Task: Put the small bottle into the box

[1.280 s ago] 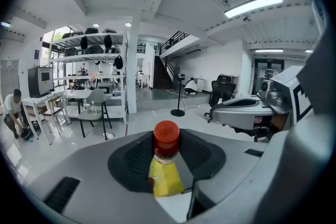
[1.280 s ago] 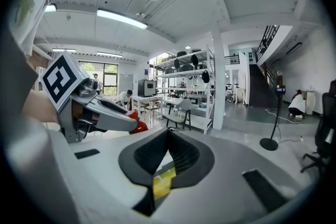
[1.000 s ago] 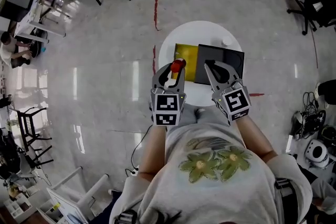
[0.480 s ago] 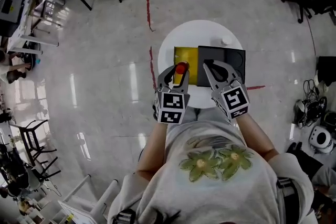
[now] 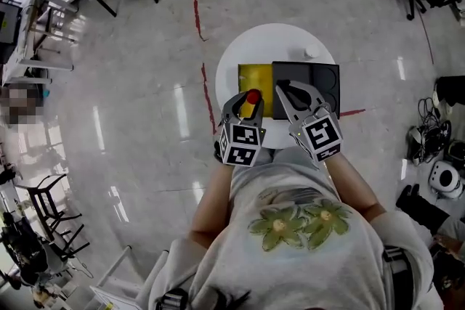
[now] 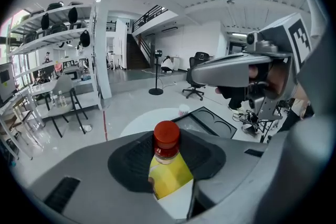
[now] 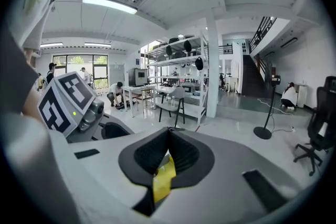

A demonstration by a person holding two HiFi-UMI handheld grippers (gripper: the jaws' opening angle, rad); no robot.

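Bottle (image 6: pixel 167 140) first: small, red cap, pale neck, upright between the jaws of your left gripper (image 5: pixel 248 101). The dark pads are clenched on it from both sides, below the cap. The lower part of the bottle cannot be made out in the left gripper view, where yellow shows in the gap between the pads.

From the head view, the red cap sits over the near edge of the yellow box (image 5: pixel 254 76). The bottle is in the air in your grip, not resting inside. The box is open-topped, and nothing shows in the part that is visible.

A dark tray (image 5: pixel 314 80) with round recesses lies touching the box on its right. Both lie on the round white table (image 5: pixel 234 58). A small white cup (image 5: pixel 311 52) stands near the far rim, clear of the work.

Your right gripper (image 7: pixel 168 131) hangs over the near edge of the tray, pads together at the tips and nothing held; a sliver of yellow shows through the gap beneath them.

Progress, as a judgement: pick-up and carry are done and the bottle is at the box — placing is not yet done. What is left is to lower the bottle into the yellow well, let the left jaws go, and lift clear without dragging the cap.
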